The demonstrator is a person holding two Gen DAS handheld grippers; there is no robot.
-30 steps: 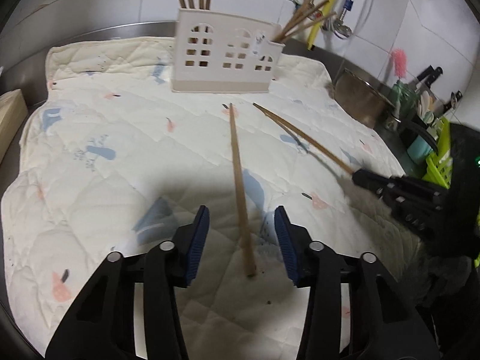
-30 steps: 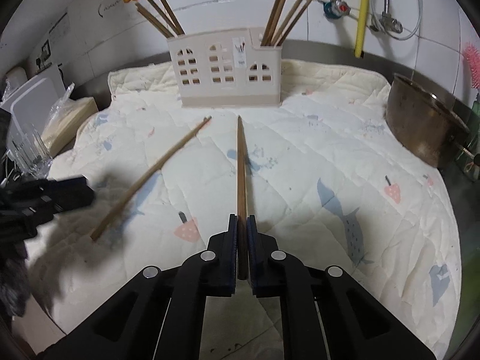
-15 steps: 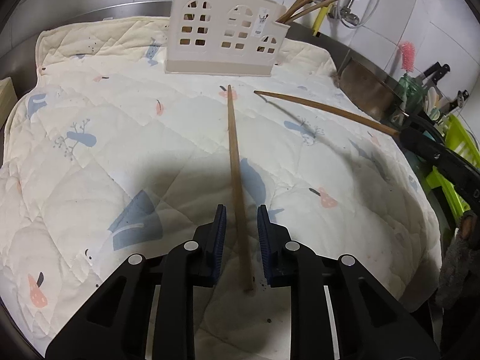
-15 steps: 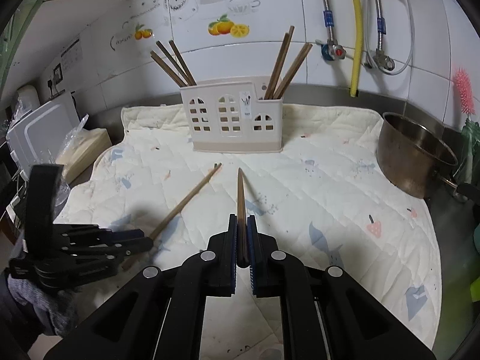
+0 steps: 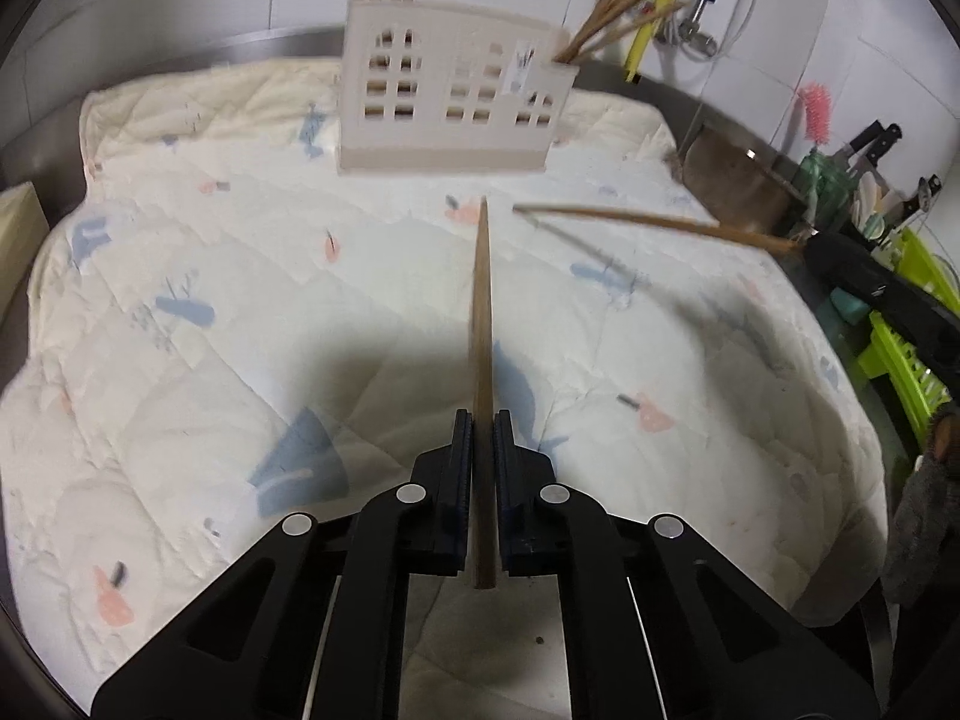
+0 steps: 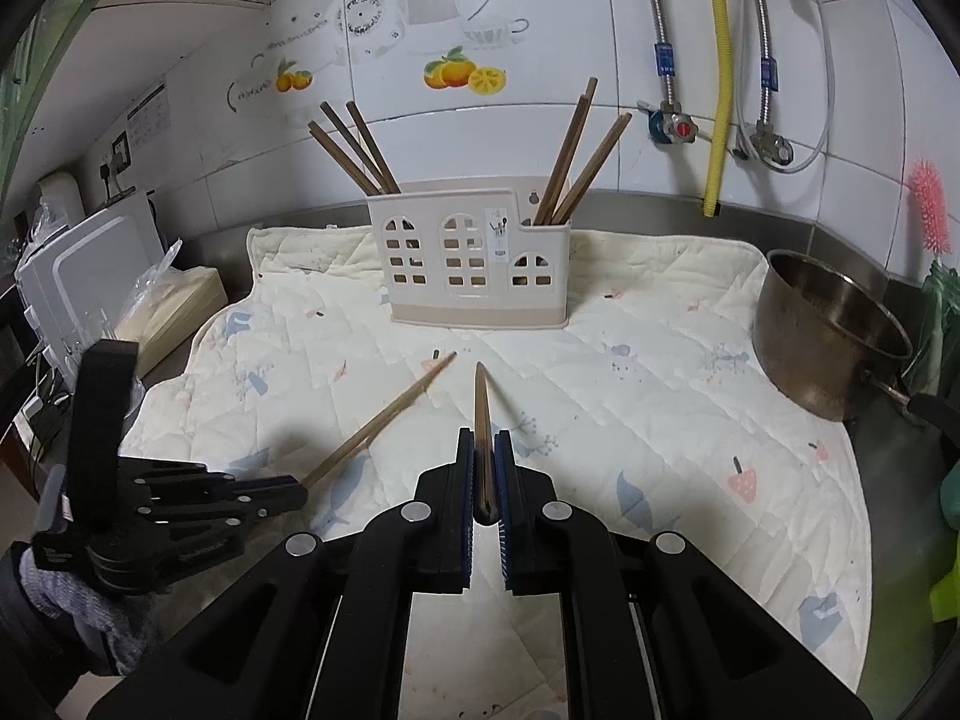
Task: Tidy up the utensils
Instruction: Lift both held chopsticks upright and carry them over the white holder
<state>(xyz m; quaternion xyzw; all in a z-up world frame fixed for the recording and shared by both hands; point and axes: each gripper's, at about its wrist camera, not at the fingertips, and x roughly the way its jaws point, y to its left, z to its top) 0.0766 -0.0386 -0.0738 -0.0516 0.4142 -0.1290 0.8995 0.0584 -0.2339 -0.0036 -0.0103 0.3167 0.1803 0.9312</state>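
While we hold one stick in each tool, these lines record what we see.

Left chopstick [image 5: 482, 324]: brown wood, square at the butt, tapering to a point; we see it run up the middle of the left wrist frame, tip toward the holder.
Left gripper [image 5: 482, 420]: black frame, blue ribbed pads, pressed together on that chopstick near its thick end.
Right chopstick [image 6: 481, 414]: same wood and taper, in the lower centre of the right wrist frame, raised off the cloth, pointing at the holder.
Right gripper [image 6: 483, 438]: pads pinching this chopstick.
Holder [image 6: 474, 261]: cream plastic, house-shaped, arched window cut-outs, standing upper centre on the mat.
Holder contents: we count three chopsticks [image 6: 351, 147] leaning left in the left compartment, three more [image 6: 579, 150] leaning right in the right one.
Mat [image 6: 660, 396]: quilted cream fabric, pale blue and pink prints.
Pot [image 6: 825, 339]: round, dull metal, at the mat's right edge; inside unclear.
Wall [image 6: 540, 30]: glossy white tiles, fruit decals, upper frame.
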